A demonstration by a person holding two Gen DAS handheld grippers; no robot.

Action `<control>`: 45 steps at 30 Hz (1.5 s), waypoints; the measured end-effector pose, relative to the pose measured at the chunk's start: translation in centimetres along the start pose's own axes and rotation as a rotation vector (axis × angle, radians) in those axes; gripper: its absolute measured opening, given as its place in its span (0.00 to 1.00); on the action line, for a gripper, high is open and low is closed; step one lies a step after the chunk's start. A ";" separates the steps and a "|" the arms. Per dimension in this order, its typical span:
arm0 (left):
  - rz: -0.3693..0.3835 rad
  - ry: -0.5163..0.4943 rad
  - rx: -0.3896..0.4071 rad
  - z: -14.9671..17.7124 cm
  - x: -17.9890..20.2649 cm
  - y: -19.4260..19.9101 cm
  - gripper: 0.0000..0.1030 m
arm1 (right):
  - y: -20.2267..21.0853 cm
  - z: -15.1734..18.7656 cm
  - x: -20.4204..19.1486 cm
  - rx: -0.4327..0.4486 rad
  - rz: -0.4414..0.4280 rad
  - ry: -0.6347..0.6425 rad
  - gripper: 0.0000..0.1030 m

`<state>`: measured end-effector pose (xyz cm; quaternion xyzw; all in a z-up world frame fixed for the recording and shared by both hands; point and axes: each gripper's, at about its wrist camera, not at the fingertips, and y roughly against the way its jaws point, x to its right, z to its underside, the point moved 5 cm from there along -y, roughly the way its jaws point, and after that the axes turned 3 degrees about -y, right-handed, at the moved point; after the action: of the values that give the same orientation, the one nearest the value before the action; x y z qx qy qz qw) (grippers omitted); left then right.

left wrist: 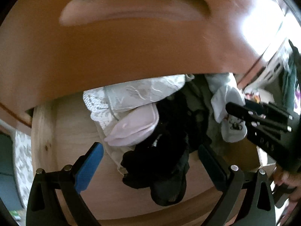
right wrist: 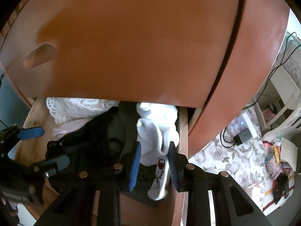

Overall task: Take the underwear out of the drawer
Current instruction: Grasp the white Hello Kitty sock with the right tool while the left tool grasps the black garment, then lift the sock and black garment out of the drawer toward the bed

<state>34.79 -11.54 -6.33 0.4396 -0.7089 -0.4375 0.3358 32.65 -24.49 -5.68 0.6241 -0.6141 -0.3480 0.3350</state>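
Right gripper (right wrist: 154, 162): I read its blue pads (right wrist: 135, 162) as closed onto a white sock (right wrist: 160, 141) with a red-and-black cartoon print, cloth bunched between them and the toe hanging below the jaws. This sits at the right end of the open drawer (right wrist: 182, 130), just beside its pale wooden side wall.

Left gripper (left wrist: 150, 160): jaws spread wide, nothing pinched. I see it poised over a black undergarment (left wrist: 165, 160) that lies crumpled on the drawer's light wood floor (left wrist: 75, 124), its cloth between the two pads but not touched by either (as far as the left wrist view lets me judge).

Further in, touching the black piece: a pale pink padded garment (left wrist: 135, 126), and behind that white lace underwear (left wrist: 135, 92) running back under the chest. A grey-green cloth (left wrist: 199, 94) lies between the black heap and the sock.

Beyond, the brown drawer front above (left wrist: 131, 47), with a long recessed handle groove (left wrist: 135, 9), overhangs the rear of the contents.

Right wrist view, far right: floral carpet (right wrist: 225, 154), a charger with a black cable (right wrist: 242, 135), scattered small items too blurred to name.
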 end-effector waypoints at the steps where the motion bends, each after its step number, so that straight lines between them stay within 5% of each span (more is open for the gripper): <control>1: -0.008 -0.016 -0.001 0.1 0.3 0.0 0.98 | -0.2 0.1 0.2 -0.015 0.003 -0.014 0.30; 5: 0.008 -0.053 -0.002 0.3 1.3 0.0 0.90 | -0.7 0.1 0.5 -0.039 0.005 -0.038 0.25; 8: 0.029 -0.042 -0.033 0.6 1.8 -0.4 0.67 | -0.7 0.3 0.3 -0.044 0.013 -0.036 0.12; 17: 0.019 -0.034 -0.095 1.4 1.0 -0.9 0.32 | -0.6 0.4 0.1 -0.049 0.020 -0.047 0.09; 19: 0.012 -0.038 -0.080 1.4 1.1 -0.8 0.16 | -0.8 0.4 0.3 -0.050 0.017 -0.056 0.09; 34: 0.104 0.063 0.064 1.4 -0.1 0.6 0.09 | -0.4 0.5 1.2 0.019 -0.054 -0.106 0.06; 45: 0.106 0.089 0.118 1.5 -1.0 1.1 0.09 | 1.0 1.9 0.1 0.052 -0.115 -0.129 0.06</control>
<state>33.55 -9.90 -5.97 0.4393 -0.7403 -0.3565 0.3631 30.49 -24.61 -5.87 0.6431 -0.6064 -0.3901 0.2579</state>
